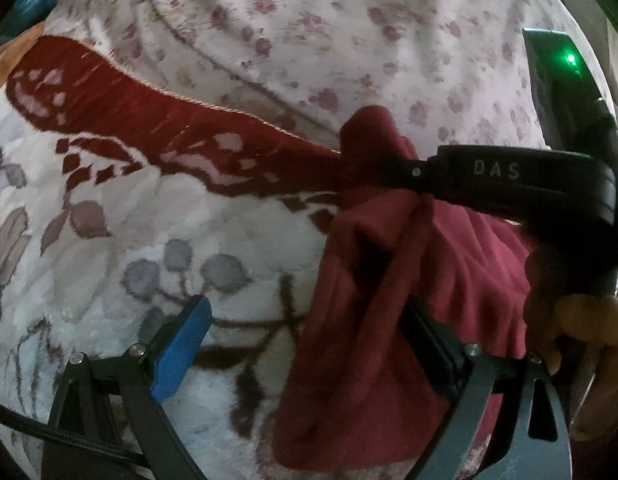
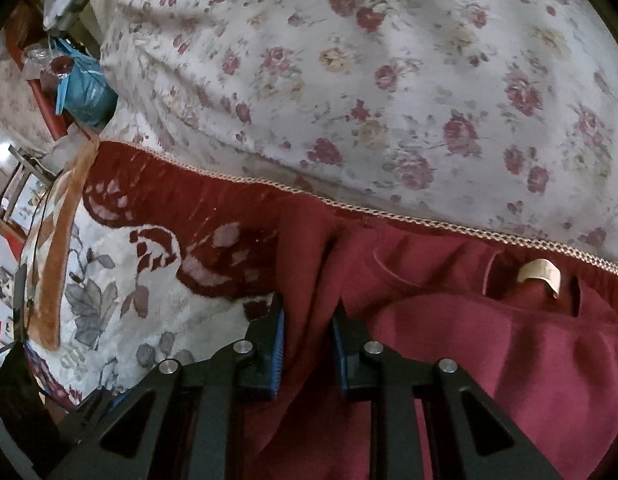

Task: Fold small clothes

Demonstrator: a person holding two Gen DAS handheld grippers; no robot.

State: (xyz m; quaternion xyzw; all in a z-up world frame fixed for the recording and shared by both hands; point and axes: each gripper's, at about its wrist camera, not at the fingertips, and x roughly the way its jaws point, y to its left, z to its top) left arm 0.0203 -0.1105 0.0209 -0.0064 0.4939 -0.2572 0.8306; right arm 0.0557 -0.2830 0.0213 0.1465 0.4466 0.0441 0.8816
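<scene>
A fold of the red garment [image 2: 489, 360] is pinched between the narrow jaws of the right gripper [image 2: 309, 344]; the left gripper [image 1: 305, 344] is held wide open, the garment draped over one finger, the flowered blanket [image 1: 109, 240] beneath, the rose-print sheet [image 2: 389, 80] beyond

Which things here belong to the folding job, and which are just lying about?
Job:
- dark red fleece garment
- right gripper, fingers pinching a fold of it
- left gripper, open

Lying about:
- white plush floral blanket with red border
- rose-print bedsheet
- blue plastic bag
</scene>
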